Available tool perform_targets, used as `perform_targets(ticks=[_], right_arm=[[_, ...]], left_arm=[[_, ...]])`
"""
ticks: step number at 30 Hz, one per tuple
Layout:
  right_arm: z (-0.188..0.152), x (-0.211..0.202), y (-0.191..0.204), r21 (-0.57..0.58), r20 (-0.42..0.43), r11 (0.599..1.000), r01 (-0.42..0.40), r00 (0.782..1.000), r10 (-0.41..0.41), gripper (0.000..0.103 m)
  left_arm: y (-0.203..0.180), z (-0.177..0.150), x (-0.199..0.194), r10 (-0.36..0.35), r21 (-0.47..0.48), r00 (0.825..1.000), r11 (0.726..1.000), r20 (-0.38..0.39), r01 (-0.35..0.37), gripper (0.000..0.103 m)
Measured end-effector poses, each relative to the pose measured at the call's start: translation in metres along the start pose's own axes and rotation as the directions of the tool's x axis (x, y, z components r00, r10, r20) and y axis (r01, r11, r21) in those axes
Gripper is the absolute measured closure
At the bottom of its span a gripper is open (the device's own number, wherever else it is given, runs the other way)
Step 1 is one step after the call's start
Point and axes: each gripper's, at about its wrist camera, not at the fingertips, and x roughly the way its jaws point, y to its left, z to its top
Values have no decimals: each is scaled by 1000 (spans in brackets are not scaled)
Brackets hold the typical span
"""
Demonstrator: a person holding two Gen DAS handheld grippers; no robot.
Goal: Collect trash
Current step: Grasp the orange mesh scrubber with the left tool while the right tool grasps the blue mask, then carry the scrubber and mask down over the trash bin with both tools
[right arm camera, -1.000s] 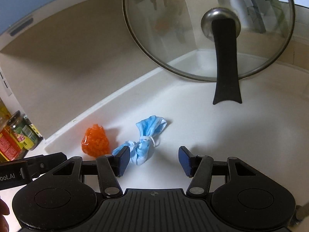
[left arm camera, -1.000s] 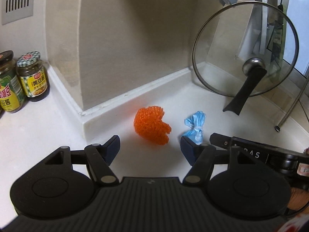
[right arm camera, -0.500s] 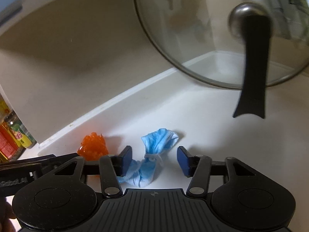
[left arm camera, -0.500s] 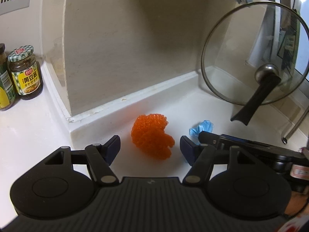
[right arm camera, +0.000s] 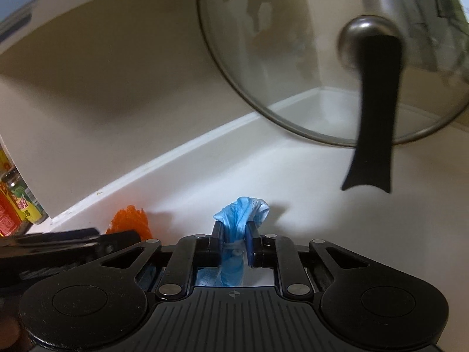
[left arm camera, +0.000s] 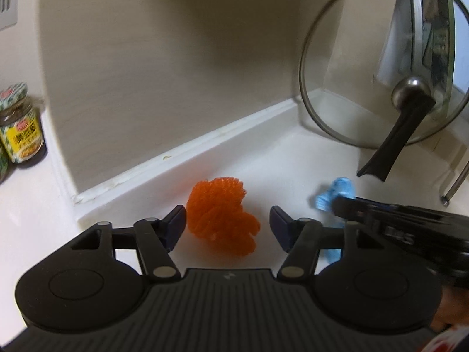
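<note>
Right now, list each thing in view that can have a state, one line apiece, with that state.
right gripper: shut on the blue mask.
blue mask: bunched, pinched between the pads.
left gripper: jaws closing, orange mesh between them, pads not yet pressing.
orange mesh: crumpled, lying on the white counter.
glass lid: propped on edge in the corner.
jar: upright, capped.

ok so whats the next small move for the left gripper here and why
Probably finish closing the left gripper on the orange mesh ball. The ball already sits between its closing pads on the white counter, though not yet squeezed. The right gripper is already shut on the blue mask, so the ball is the only loose trash in view.
</note>
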Motion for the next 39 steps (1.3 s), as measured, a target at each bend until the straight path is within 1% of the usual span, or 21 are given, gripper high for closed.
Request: perform_targets(ticks=[1, 3, 4, 6, 8, 11, 17, 24, 30, 33, 39], right_arm=[[0, -4, -1, 5, -2, 1000, 2, 1000, -2, 88], [-4, -8, -4, 12, -6, 1000, 4, 1000, -4, 88], [-5, -10, -4, 13, -9, 1000, 6, 1000, -5, 88], [-9, -12, -6, 18, -13, 1000, 10, 1000, -10, 88], [-12, -15, -8, 22, -15, 1000, 16, 1000, -16, 88], [-15, -22, -8, 31, -15, 999, 15, 1000, -15, 88], [-25, -45, -1, 36, -11, 999, 4, 1000, -3, 88], [-47, -89, 17, 27, -7, 1000, 5, 1000, -5, 88], [-77, -145, 47, 22, 5, 999, 22, 1000, -23, 88], [-96, -170, 66, 18, 8, 999, 29, 1000, -29, 88], [-133, -216, 107, 1, 3, 1000, 29, 1000, -29, 88]], left_arm=[[-2, 0, 3, 10, 15, 1000, 1000, -2, -10, 46], [-5, -1, 10, 18, 33, 1000, 999, -12, -17, 51], [-6, -1, 13, 26, 42, 1000, 999, -17, -25, 58], [-8, -3, 15, 46, 65, 999, 997, -15, -45, 63], [-10, -4, 12, 57, 79, 998, 995, -7, -57, 70], [-9, -6, 1, 45, 72, 999, 996, -11, -44, 74], [-5, -20, -40, -8, 39, 1000, 999, -8, 9, 75], [7, -52, -103, -58, -2, 998, 998, -12, 58, 75], [18, -87, -160, -106, -12, 994, 994, -15, 106, 75], [24, -106, -190, -126, -2, 992, 992, -9, 126, 75], [48, -141, -250, -160, -17, 987, 987, -3, 160, 75]])
